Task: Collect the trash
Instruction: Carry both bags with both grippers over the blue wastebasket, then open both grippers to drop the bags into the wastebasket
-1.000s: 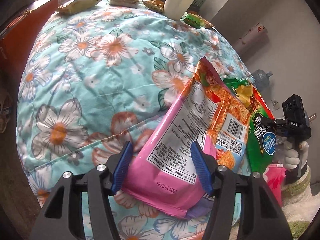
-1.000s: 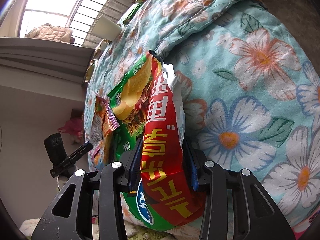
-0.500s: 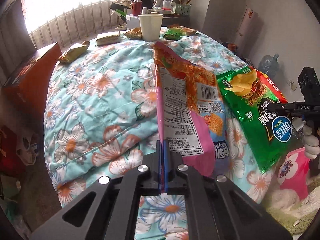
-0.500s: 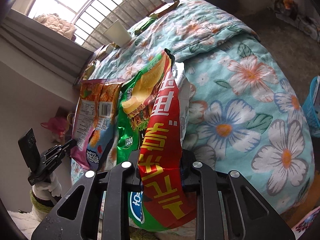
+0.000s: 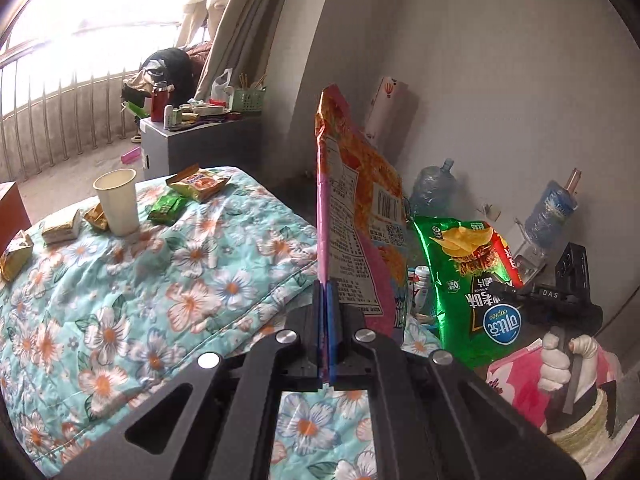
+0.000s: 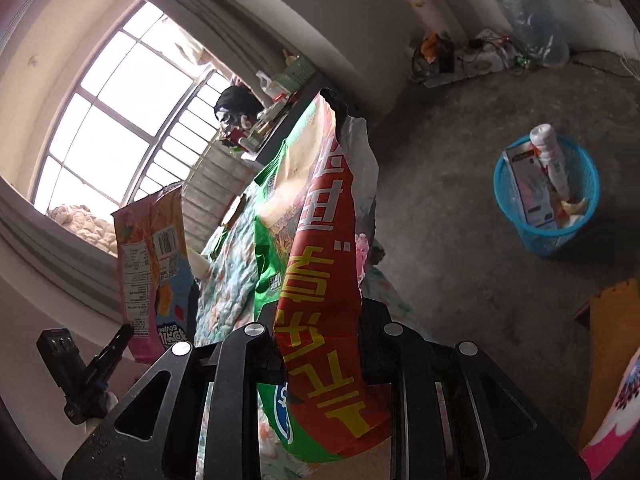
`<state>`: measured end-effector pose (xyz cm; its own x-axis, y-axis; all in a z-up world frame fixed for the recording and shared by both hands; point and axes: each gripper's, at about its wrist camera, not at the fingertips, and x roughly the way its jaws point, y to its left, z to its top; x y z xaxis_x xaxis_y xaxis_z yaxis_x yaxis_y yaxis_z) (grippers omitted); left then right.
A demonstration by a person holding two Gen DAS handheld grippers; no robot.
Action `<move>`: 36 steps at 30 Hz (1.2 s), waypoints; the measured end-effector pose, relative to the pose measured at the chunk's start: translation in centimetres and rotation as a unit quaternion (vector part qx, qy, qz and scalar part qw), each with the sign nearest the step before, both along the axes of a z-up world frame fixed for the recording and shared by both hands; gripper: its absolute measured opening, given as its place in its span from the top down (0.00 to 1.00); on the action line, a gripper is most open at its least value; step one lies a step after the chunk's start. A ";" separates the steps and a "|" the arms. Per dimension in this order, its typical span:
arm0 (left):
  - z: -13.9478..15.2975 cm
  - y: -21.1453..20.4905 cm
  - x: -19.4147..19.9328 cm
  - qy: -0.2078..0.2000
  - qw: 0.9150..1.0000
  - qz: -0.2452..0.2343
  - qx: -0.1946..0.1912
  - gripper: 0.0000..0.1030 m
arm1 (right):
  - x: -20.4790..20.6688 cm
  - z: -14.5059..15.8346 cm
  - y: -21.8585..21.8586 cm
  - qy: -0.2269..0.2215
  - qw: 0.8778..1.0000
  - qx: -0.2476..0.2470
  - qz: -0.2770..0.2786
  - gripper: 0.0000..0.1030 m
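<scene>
A second ago your left gripper (image 5: 327, 328) stood wide around the pink snack bag (image 5: 356, 224) lying on the floral quilt (image 5: 120, 280); now its blue pads are clamped flat on the bag's bottom edge and the bag stands upright in the air, clear of the quilt, with the wall behind it. Your right gripper (image 6: 320, 344) had the green and red chip bag (image 6: 320, 280) loosely between its pads down against the bed; now it is clenched on that bag's lower part, lifted, with the floor and a blue wire bin (image 6: 548, 200) in view beyond it. The white paper cup (image 5: 117, 202) and small wrappers (image 5: 192, 192) are still on the far end of the quilt. On the chip bag, seen from the left camera, you can read "copico" upside down in a blue oval with white Chinese characters, and large yellow and white characters run along its red side. The pink bag shows a printed nutrition panel, a barcode and a QR code, too small to read. The other gripper's body carries "DAS".
</scene>
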<state>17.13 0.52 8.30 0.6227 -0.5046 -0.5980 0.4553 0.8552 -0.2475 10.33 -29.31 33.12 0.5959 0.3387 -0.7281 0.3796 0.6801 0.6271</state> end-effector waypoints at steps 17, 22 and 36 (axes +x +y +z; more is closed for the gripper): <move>-7.3 -20.7 10.9 0.095 0.986 -0.135 0.026 0.99 | -0.4 -23.8 -18.6 0.114 0.909 0.122 -0.381 0.75; -9.9 -25.3 13.7 0.132 0.975 -0.171 0.055 0.99 | 1.3 -31.9 -20.5 0.188 0.899 0.118 -0.378 0.59; -25.8 -42.7 21.7 0.380 0.905 -0.174 0.085 0.97 | -5.0 -30.8 -22.3 0.086 0.895 0.166 -0.405 0.52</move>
